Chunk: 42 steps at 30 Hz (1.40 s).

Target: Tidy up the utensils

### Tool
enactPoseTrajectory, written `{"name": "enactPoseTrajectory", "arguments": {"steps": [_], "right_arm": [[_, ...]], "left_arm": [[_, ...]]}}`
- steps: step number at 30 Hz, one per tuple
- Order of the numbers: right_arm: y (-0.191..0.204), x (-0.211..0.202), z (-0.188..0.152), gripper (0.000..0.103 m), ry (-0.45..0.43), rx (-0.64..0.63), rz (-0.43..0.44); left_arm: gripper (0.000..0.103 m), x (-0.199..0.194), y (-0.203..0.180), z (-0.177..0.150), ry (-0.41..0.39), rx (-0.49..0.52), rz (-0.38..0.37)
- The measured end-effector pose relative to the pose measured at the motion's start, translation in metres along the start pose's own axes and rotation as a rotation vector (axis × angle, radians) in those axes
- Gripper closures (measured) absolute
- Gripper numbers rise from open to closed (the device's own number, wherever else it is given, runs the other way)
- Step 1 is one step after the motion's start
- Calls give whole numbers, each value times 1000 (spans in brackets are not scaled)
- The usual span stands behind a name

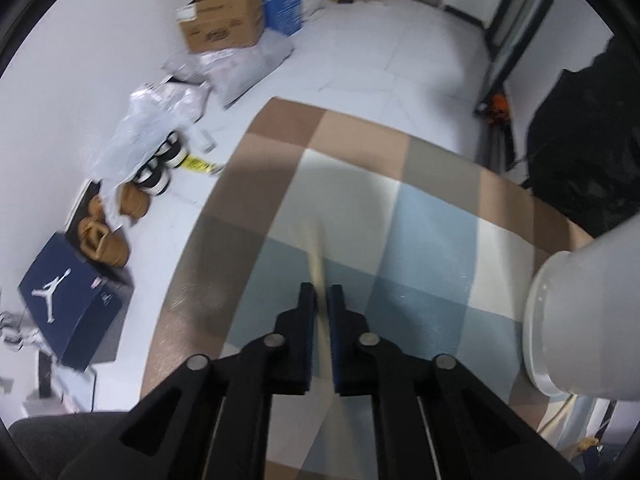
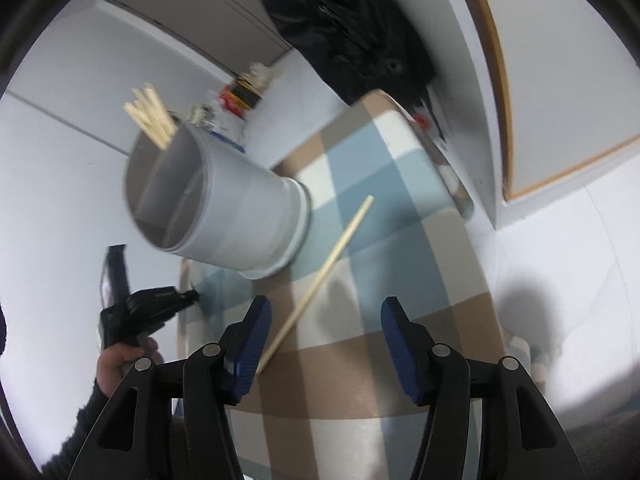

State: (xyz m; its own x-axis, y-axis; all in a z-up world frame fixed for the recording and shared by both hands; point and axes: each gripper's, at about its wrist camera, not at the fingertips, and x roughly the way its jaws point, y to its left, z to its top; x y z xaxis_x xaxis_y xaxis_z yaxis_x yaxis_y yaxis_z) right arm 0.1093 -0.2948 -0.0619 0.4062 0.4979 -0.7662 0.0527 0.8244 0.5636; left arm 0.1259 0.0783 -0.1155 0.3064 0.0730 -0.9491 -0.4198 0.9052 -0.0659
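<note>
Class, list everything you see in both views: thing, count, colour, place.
holder: one, white, divided, on the cloth.
chopsticks: several, pale wood, in one holder compartment.
loose chopstick: one, pale wood, lying on cloth beside holder.
cloth: one, blue-beige-white check, over table.
cardboard box: one, brown, floor by wall.
shoebox: one, navy, floor.
left gripper: black, shut on blurred pale stick.
right gripper: black, open above loose chopstick.
hand: one, holding left gripper.

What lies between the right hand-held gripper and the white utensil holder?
Right wrist view: one loose chopstick on the checked cloth, between right hand-held gripper and holder.
</note>
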Motion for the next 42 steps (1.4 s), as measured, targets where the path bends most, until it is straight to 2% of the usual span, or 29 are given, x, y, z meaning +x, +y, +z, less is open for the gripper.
{"name": "enactPoseTrajectory", "arguments": {"steps": [5, 11, 13, 15, 22, 24, 27, 34, 38, 42], "right_arm": [[6, 20, 18, 46, 42, -25, -78], [24, 49, 26, 46, 45, -91, -174], [27, 56, 25, 50, 36, -89, -192], [33, 63, 21, 62, 24, -93, -233], [59, 85, 6, 68, -33, -172, -419], [64, 89, 2, 78, -52, -185, -487], [73, 93, -11, 82, -72, -258, -571], [74, 85, -38, 91, -77, -351, -556], [73, 77, -51, 98, -32, -380, -461], [70, 67, -55, 98, -13, -353, -360]], "left_arm": [[102, -4, 8, -7, -26, 31, -92], [102, -14, 17, -13, -28, 23, -156], [102, -18, 16, -15, -40, 26, -171], [102, -18, 13, -16, -51, 44, -178], [102, -18, 19, -18, -74, 49, -216], [102, -17, 22, -18, -72, 44, -226], [102, -16, 26, -17, -67, 32, -240], [102, -17, 34, -19, -59, -1, -264], [102, -24, 33, -23, -77, 16, -283], [102, -30, 30, -26, -97, 36, -302]]}}
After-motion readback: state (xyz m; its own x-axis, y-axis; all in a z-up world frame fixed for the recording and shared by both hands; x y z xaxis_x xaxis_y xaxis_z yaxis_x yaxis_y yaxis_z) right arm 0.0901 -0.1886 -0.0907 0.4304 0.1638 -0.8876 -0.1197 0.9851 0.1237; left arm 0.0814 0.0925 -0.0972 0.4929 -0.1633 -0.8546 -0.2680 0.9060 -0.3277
